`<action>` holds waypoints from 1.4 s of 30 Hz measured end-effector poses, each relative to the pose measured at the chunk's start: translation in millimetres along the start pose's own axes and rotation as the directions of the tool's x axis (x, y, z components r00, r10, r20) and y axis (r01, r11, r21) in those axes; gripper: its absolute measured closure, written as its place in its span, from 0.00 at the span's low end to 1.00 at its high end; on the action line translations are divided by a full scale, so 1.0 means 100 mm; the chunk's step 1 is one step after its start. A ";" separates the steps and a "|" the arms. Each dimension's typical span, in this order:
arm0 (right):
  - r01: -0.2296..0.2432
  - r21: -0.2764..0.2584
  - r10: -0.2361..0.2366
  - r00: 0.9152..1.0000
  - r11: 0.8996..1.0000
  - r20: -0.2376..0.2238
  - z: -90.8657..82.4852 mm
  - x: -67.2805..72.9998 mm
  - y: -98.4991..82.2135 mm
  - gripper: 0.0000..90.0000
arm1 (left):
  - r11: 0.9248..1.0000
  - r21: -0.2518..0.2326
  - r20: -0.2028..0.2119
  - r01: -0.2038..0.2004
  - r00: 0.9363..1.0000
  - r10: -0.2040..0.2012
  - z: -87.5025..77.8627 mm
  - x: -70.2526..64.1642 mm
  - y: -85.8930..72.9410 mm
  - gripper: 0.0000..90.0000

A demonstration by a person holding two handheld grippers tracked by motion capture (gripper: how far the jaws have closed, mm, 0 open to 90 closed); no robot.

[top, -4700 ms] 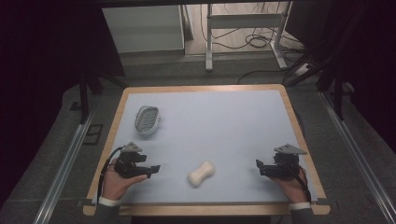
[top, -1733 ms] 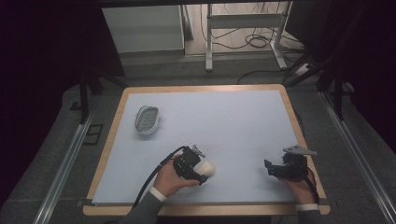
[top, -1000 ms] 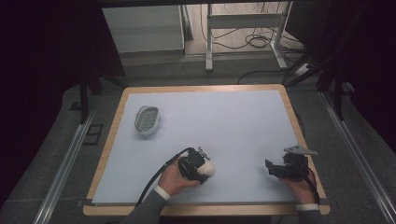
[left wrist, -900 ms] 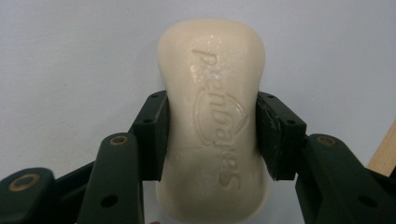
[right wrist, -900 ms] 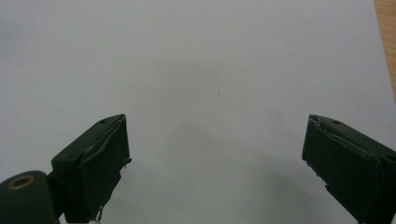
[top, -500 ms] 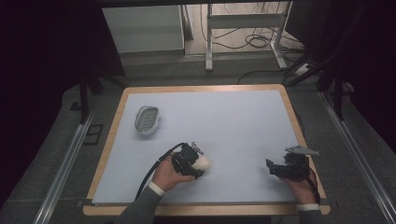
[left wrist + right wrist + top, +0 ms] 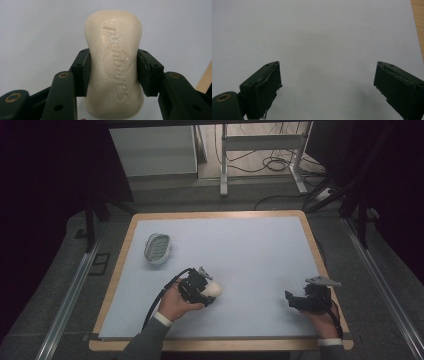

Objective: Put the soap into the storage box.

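Observation:
A cream bar of soap (image 7: 113,65) with embossed lettering is clamped at its waist between the black pads (image 7: 81,72) of my left gripper (image 7: 112,72). In the high view that left gripper (image 7: 204,290) holds the soap (image 7: 214,290) just above the pale blue mat, near the front centre. My right gripper (image 7: 295,301) rests at the front right with its jaws wide apart. In the right gripper view, nothing but bare mat lies between the fingers (image 7: 263,87) of this gripper (image 7: 327,87). A grey-white soap dish (image 7: 157,248) sits at the mat's left, far from both grippers.
The pale blue mat (image 7: 240,245) lies on a wood-edged table (image 7: 120,270). Metal rails run along both sides of the table. A table leg frame and cables stand on the floor beyond the far edge.
My left gripper came from the front left to the soap, shut on it, and has since drifted slightly left and up with it. The right gripper has stayed put.

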State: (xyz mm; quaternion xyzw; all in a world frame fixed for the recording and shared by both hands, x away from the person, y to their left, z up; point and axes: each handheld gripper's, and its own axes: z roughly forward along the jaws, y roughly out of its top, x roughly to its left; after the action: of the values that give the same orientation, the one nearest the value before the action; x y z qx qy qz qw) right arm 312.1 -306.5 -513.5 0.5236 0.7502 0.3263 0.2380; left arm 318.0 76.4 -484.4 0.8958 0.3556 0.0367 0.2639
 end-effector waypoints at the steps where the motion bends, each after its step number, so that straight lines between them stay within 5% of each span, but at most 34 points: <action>1: -0.002 0.001 0.002 1.000 1.000 0.000 0.00 0.00 0.00 0.08 | 1.000 -0.001 0.001 0.002 1.000 -0.002 -0.01 0.01 0.00 0.55; 42: -0.007 0.004 0.007 1.000 1.000 -0.003 0.01 -0.02 -0.01 0.08 | 0.997 -0.047 -0.038 0.054 0.998 -0.056 -0.26 0.33 -0.04 0.55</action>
State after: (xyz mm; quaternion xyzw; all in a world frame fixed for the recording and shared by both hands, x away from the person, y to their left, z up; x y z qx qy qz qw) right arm 312.9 -308.9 -515.1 0.5263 0.7492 0.3266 0.2347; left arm 333.1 112.2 -467.7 0.8786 0.3842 0.0553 0.2782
